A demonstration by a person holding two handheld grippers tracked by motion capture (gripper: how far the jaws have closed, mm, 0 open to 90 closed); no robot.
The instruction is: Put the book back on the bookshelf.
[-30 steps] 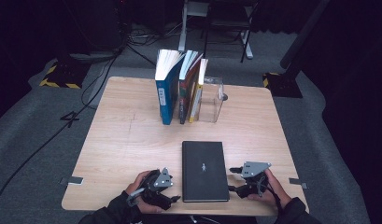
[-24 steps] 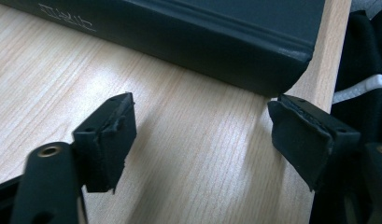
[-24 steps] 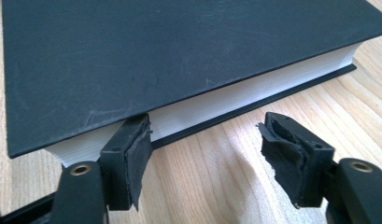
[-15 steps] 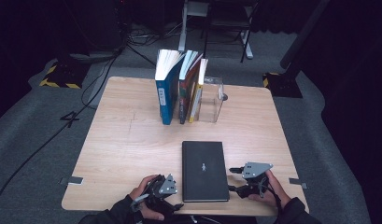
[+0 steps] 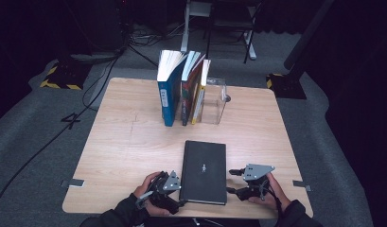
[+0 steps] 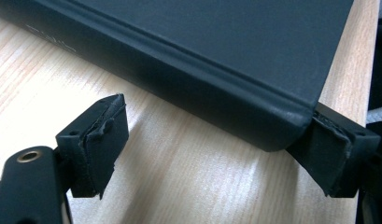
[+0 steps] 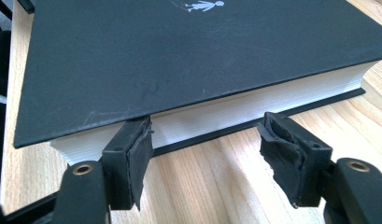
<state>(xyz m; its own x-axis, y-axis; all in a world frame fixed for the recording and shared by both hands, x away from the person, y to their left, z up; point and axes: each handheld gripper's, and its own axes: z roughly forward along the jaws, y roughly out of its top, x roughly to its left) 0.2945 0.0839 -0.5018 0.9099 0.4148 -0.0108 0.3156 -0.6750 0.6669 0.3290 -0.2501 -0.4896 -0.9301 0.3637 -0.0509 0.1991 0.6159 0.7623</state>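
Observation:
A black hardcover book point(image 5: 204, 171) with a small white figure on its cover lies flat near the table's front edge. My left gripper point(image 5: 178, 198) is at its near left corner, beside the spine point(image 6: 216, 56). Its jaws have just been opening: one pad point(image 6: 102, 140) rests over bare wood and the other point(image 6: 331, 154) sits just past the book's corner, neither pressing. My right gripper point(image 5: 232, 181) faces the page edge point(image 7: 216, 116) on the book's right side. Its jaws stand open, with both pads close to the pages and nothing gripped.
Three books point(image 5: 181, 87) stand upright at the back of the wooden table point(image 5: 129, 142), leaning against a clear plastic bookend point(image 5: 215, 101). Cables and stand legs cross the dark floor behind. The table's front edge runs just under both hands.
My left hand has shifted slightly along the front edge toward the book's near left corner. The right hand and the book have stayed where they were.

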